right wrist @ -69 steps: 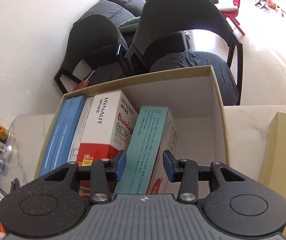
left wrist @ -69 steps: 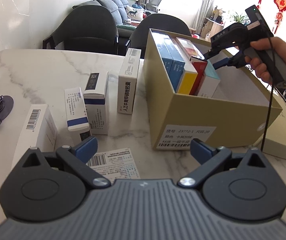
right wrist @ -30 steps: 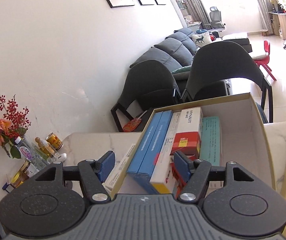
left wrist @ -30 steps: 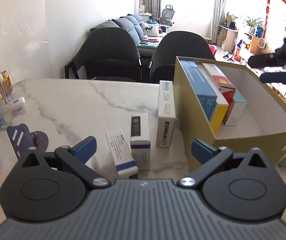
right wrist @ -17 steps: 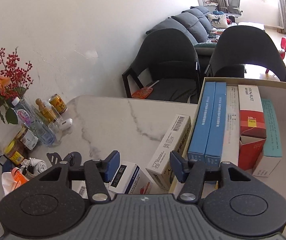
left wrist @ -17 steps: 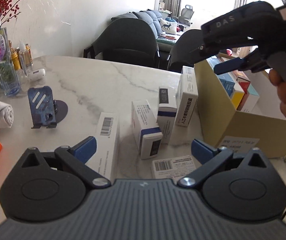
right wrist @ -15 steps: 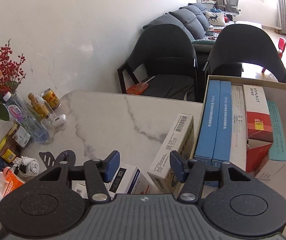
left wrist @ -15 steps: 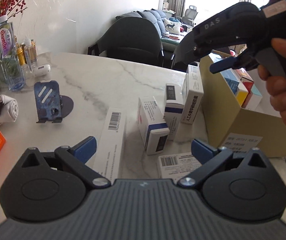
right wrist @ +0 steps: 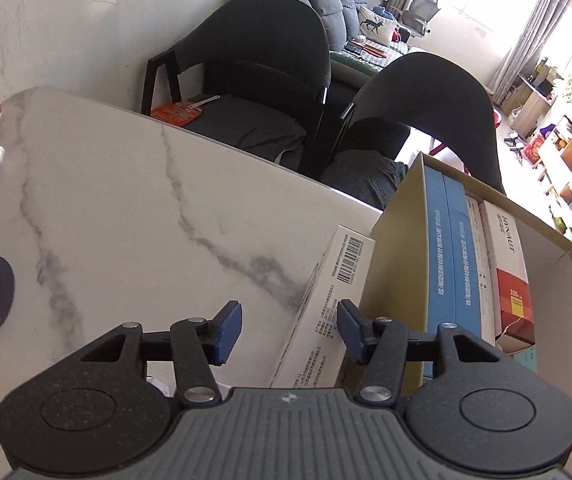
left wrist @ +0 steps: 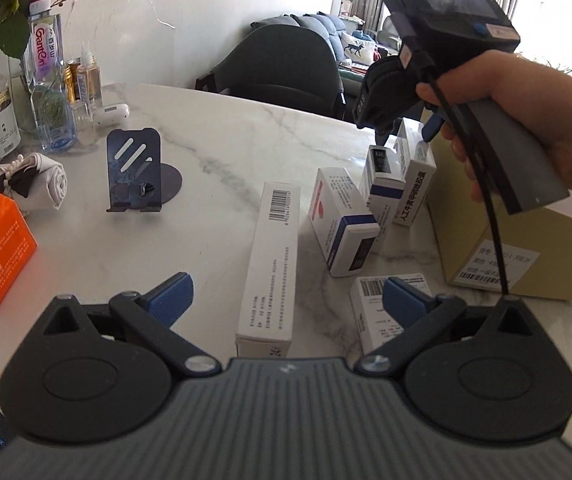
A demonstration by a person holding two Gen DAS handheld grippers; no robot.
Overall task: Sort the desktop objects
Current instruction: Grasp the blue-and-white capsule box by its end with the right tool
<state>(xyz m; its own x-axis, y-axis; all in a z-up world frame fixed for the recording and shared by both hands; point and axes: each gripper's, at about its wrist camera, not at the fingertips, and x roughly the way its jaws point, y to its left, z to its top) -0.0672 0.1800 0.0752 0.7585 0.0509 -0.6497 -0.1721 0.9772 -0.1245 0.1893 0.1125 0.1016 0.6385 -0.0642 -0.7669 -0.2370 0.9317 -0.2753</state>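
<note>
Boxes (left wrist: 271, 256) lie loose on the table (left wrist: 213, 148) beside the carton (right wrist: 402, 216); right gripper (right wrist: 290, 330) straddles 1 upright box (right wrist: 326, 300), jaws apart, likely to lift it; left gripper (left wrist: 286, 296) gapes too.

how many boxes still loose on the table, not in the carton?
5: long barcode box nearest, flat one by the right pad, tipped blue-striped box, two upright beside the carton. More may be hidden.

Cardboard box (right wrist: 402, 216) cut off, right edge.
</note>
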